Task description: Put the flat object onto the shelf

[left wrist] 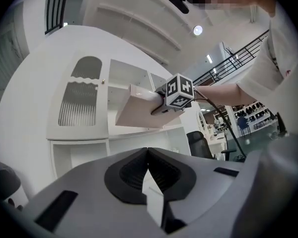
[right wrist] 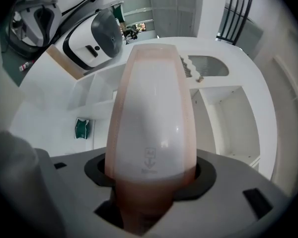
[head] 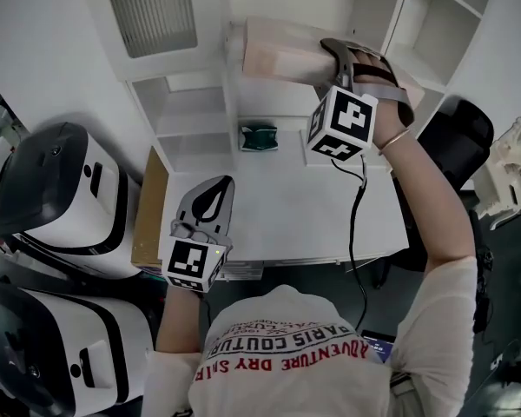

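Arms differ in pose: our right arm reaches forward and up, the right gripper point(head: 334, 55) clamped on one end of the flat pink pad point(head: 278, 55), which is raised before the white shelf unit point(head: 184, 120). Our left arm is bent close in, the left gripper point(head: 215, 194) low over the white desk point(head: 286, 207), jaws pressed together on nothing.

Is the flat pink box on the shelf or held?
Held: the right hand-held gripper clamps the flat pink box, raised near the white shelf.
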Motion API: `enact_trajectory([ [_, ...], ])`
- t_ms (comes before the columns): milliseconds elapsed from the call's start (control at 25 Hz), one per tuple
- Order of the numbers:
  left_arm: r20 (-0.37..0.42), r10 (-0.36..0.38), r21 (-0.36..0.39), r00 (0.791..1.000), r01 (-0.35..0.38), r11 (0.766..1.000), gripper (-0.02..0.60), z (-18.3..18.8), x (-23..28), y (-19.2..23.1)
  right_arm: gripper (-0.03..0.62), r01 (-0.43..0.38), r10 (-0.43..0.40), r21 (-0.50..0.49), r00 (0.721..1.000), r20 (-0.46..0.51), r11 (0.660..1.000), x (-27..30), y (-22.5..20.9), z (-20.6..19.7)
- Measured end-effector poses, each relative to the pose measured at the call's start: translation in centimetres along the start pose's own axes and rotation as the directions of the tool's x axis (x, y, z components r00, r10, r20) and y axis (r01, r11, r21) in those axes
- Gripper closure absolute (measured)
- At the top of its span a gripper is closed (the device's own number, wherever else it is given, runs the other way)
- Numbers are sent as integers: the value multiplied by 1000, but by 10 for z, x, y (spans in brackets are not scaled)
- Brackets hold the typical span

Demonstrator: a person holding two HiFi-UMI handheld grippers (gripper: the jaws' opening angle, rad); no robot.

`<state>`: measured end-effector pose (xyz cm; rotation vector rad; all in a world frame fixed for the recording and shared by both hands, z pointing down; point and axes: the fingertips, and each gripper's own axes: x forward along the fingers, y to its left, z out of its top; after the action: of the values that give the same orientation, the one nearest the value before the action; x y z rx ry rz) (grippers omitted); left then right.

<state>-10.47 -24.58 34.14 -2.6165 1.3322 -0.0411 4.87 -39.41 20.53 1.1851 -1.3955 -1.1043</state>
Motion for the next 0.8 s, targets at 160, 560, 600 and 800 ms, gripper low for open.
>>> enact_trajectory([
  [160, -2, 15, -10, 1000, -15, 1000, 568, -4, 2, 15, 298, -22, 21, -48, 1000, -16, 999, 27, 12, 4],
  [560, -2, 62, 0, 998, -62, 998, 568, -8, 24, 46, 276, -56, 55, -139, 998, -11, 989, 80, 32, 4],
  [600, -2, 66, 1, 998, -66, 998, 568, -8, 27, 49, 270, -60, 60, -140, 998, -4, 988, 85, 33, 4],
  [800, -17, 90, -15, 996, -90, 996, 568, -17, 46, 63, 247, -46, 53, -128, 997, 52, 991, 111, 34, 10],
])
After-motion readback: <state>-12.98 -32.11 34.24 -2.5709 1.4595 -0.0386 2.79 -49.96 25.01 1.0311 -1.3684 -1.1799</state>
